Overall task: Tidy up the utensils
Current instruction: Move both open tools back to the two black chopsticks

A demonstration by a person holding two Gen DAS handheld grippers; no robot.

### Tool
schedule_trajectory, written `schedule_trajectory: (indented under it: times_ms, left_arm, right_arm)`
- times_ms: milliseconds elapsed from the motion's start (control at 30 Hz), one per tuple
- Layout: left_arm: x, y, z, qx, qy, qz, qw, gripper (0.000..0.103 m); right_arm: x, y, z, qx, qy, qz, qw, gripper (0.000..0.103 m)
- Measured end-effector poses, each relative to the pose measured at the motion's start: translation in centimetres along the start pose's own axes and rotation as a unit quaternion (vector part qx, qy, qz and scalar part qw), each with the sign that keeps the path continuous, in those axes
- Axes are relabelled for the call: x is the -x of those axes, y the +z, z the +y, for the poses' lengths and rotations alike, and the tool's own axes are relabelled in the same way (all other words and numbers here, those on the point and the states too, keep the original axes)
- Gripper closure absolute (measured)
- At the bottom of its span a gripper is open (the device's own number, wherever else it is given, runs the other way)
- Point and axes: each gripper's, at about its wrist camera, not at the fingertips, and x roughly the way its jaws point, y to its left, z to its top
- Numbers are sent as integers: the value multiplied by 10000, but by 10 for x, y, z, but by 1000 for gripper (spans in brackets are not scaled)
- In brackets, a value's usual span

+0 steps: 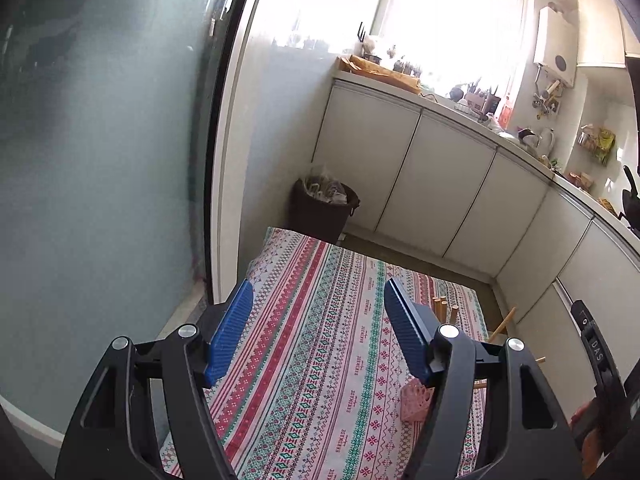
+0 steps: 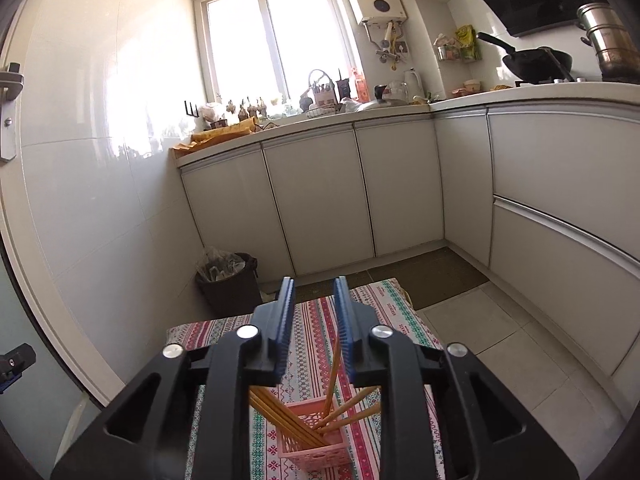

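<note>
A pink slotted utensil holder stands on the patterned tablecloth and holds several wooden chopsticks leaning out of it. My right gripper hangs above the holder with its blue fingers partly open and nothing clearly between them; one chopstick rises close to the right finger. My left gripper is wide open and empty over the tablecloth. In the left wrist view the pink holder and chopstick ends peek out behind the right finger.
A dark waste bin stands on the floor beyond the table by the white wall. White cabinets under a cluttered counter run along the back and right. A glass door is at the left.
</note>
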Motion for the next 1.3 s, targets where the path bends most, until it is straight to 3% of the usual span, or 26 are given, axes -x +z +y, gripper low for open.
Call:
schedule_trajectory:
  times_ms: [133, 200, 300, 400, 467, 567, 667, 833, 1067, 1200, 1300]
  left_arm:
    - [0, -2, -2, -94, -103, 60, 9999, 31]
    - [-1, -3, -7, -187, -168, 111, 9996, 25]
    - [-8, -11, -17, -469, -406, 385, 9973, 15]
    - [-14, -25, -31, -814, -700, 614, 9923, 13]
    - [-14, -35, -44, -1108, -836, 678, 9880, 7]
    - [-12, -50, -64, -1566, -1094, 728, 9789, 7]
    - [-11, -65, -78, -1831, -1508, 852, 9677, 7]
    - [-21, -87, -97, -1945, -2290, 1290, 9451, 7]
    - [-48, -138, -126, -2502, -2577, 2222, 9064, 7]
    - [-54, -173, -147, -3179, -2858, 2447, 8703, 7]
    - [-58, -200, -158, -3692, -2919, 2597, 8433, 7]
  right_arm:
    - [36, 8, -14, -319, -24, -368, 9988, 35]
    - [61, 7, -24, -484, -26, -607, 9970, 6]
    - [98, -4, -38, -421, -163, -893, 9950, 5]
    - [117, -23, -47, -8, -502, -705, 9962, 6]
    - [121, -39, -53, 289, -626, -304, 9972, 6]
    - [121, -62, -63, 577, -620, 420, 9955, 6]
    - [126, -86, -76, 617, -907, 868, 9902, 6]
    - [134, -113, -106, 24, -1082, 1373, 9846, 6]
    - [119, -130, -158, -946, -1227, 2245, 9621, 6]
    - [112, -139, -188, -1717, -1286, 2475, 9449, 6]
    - [107, -139, -202, -1947, -1510, 2551, 9350, 6]
